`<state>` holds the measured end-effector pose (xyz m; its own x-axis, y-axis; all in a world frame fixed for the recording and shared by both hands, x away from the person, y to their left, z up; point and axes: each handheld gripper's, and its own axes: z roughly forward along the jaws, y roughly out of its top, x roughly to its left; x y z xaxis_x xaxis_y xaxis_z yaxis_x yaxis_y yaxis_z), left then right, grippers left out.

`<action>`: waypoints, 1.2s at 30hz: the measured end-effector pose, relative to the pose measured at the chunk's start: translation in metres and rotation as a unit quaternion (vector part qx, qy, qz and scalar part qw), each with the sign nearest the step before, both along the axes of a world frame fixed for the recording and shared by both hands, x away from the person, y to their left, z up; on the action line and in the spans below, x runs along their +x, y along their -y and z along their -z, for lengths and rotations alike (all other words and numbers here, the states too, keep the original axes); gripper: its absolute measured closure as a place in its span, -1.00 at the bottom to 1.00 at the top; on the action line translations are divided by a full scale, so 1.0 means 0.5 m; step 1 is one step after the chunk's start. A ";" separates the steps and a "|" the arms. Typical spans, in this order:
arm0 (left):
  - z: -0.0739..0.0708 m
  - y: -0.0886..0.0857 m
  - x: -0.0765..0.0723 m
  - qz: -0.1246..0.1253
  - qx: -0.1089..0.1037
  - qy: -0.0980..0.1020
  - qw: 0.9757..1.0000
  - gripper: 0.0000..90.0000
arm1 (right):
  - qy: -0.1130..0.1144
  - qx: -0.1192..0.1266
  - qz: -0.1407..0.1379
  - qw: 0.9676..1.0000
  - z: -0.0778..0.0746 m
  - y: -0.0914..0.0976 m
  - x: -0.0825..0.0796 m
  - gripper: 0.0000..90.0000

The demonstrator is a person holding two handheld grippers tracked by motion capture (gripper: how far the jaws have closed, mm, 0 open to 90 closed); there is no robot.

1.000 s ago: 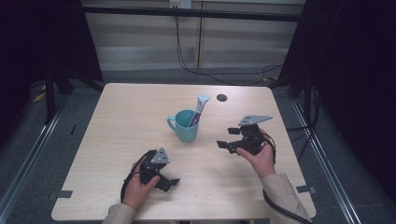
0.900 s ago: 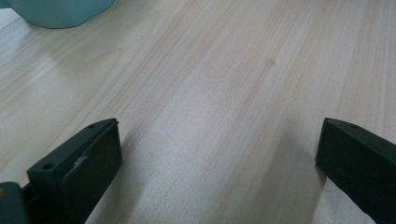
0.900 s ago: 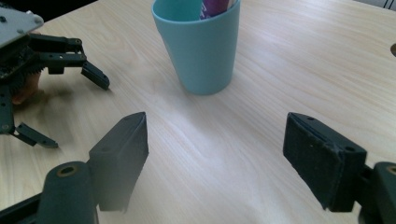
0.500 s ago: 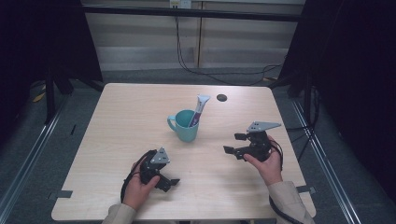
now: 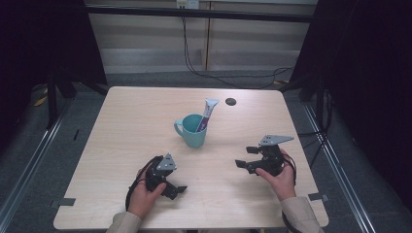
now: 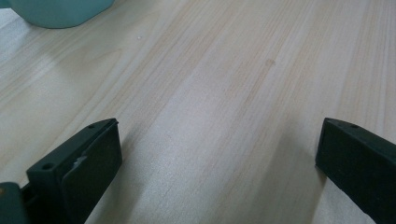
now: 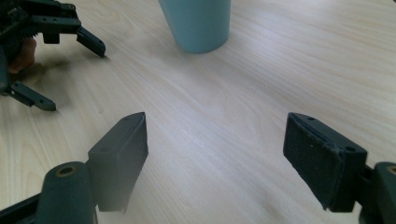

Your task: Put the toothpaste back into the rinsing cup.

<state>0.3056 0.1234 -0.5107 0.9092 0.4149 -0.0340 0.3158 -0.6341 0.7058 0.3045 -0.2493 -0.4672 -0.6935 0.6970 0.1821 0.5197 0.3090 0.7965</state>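
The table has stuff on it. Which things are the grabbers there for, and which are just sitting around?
Probably for the job: teal mug; toothpaste tube standing in it; left gripper and right gripper, both open.

Just there: black disc on the table; cables behind.

text: none legible — tube [image 5: 208,112] print too small | labels: none
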 end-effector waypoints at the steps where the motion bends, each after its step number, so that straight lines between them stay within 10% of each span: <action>1: 0.000 0.000 0.000 0.000 0.000 0.000 1.000 -1.00 | -0.001 -0.004 0.000 1.000 0.004 0.001 -0.002 -0.52; 36: 0.000 0.000 0.000 0.000 -0.001 -0.001 1.000 -1.00 | -0.013 -0.076 0.014 0.997 0.083 0.031 -0.044 -0.57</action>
